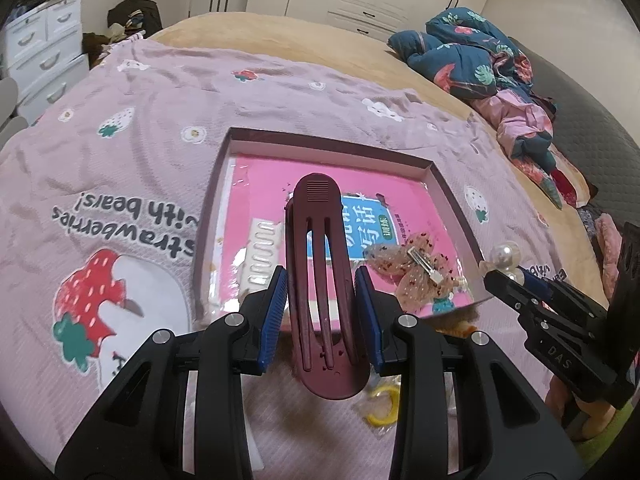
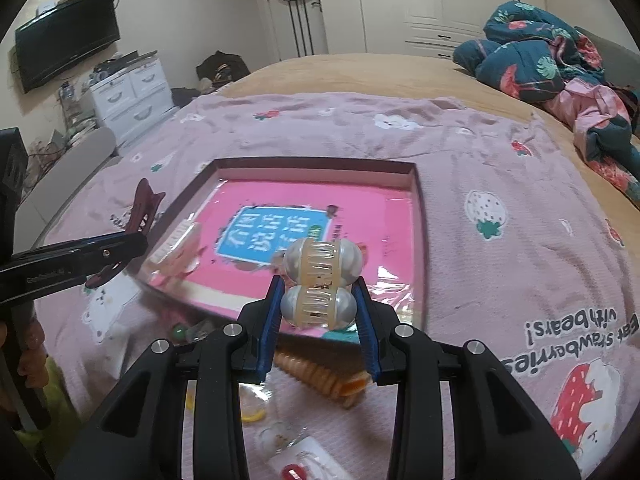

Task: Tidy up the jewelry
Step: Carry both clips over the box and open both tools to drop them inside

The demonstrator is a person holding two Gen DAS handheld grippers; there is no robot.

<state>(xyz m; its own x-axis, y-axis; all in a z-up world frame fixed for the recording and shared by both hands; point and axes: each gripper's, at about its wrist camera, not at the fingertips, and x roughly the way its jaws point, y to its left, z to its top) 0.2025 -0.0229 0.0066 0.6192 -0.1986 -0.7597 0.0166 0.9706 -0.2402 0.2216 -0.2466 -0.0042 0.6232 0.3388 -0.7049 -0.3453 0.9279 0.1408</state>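
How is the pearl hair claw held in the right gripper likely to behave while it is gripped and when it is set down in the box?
The pearl hair claw looks hard and glossy, so it may slip between the right gripper's pads. Its rounded lobes suggest that it could rock or roll on the box's shiny lining. Its thin translucent teeth look breakable if squeezed hard.

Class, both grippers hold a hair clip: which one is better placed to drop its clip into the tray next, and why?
Probably the left gripper: its maroon hair clip already overhangs the tray. The right gripper holds its pearl claw clip nearer the tray's front edge.
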